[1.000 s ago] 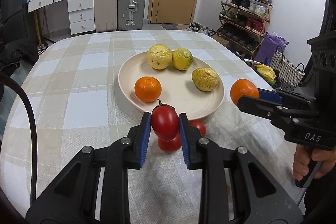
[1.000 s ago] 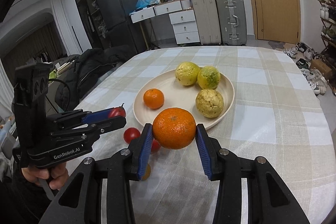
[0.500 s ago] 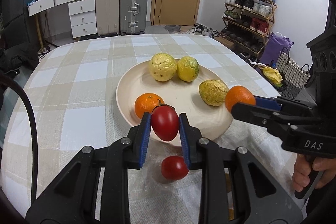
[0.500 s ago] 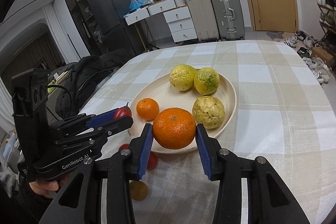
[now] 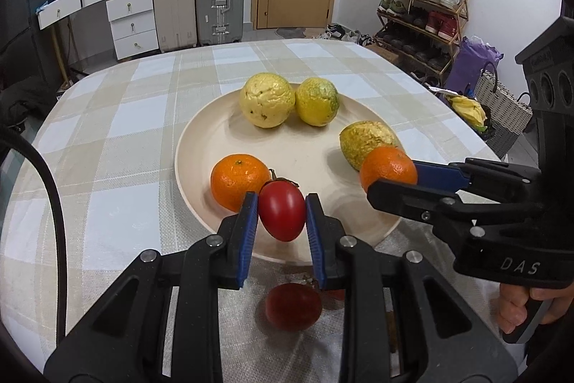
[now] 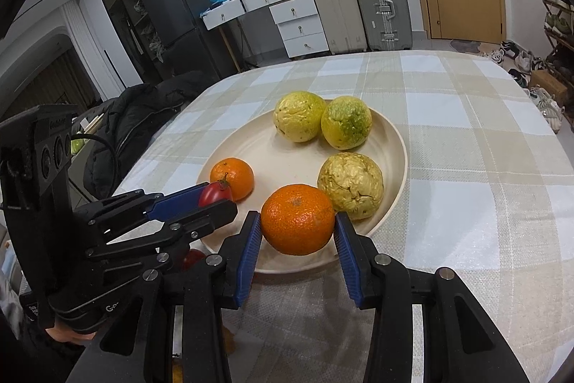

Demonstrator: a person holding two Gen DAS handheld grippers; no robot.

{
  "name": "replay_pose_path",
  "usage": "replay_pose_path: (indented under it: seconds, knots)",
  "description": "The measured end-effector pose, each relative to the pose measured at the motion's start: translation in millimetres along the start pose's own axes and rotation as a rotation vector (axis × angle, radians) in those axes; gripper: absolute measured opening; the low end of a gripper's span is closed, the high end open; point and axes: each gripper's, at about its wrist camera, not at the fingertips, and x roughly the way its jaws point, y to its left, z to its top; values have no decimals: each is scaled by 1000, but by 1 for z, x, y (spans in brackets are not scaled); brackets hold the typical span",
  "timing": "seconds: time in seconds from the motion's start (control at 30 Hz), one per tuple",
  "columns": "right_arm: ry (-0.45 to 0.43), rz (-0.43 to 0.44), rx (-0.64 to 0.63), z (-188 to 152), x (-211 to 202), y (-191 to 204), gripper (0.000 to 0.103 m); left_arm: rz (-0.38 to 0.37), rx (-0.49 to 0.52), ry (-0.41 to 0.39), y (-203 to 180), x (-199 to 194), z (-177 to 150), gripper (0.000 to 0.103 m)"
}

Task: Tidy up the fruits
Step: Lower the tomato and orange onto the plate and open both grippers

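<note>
**Two fruits clamped over the plate rim, ready to be set down**

Left tongs clamped on a small, smooth, glossy red tomato, held at its widest part, low centre of the left wrist frame, above the near rim of the round cream plate. Right tongs clamped on a round orange mandarin with pebbled skin, pads on opposite flanks, low centre of the right wrist frame, also over the near rim.

Handling, as judged: tomato light, thin-skinned, slick and easily bruised or split; best gripped gently across the belly, clear of the stem. Mandarin light, slightly yielding, its dimpled peel offering better purchase; best held across the equator. Both likely to roll once released on the shallow plate.

Counted: three wrinkled yellow-green round fruits on the plate, two touching at the far side, one toward the right. Two mandarins in all: one clamped, one lying on the plate at left. At least two tomatoes: one clamped, one on the checked cloth of the worktop at bottom centre, with possibly another partly hidden beside it.
</note>
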Motion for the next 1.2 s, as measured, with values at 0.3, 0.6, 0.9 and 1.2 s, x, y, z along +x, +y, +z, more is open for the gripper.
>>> replay_pose_path:
  seconds: [0.3,0.6,0.9,1.2]
  knots:
    - [15,-40,-28,4,11,3,42,20,5,16,4,9,5,24]
    - [10,-60,-12,8,15,-3,42,33,-33,38,15,16,9,24]
    - [-5,-67,-14,7,11,-4,42,58,-26,25,15,16,10,24]
    - [-33,-81,-27,2,-4,-3,49,67,-17,-5,12,-2,2,33]
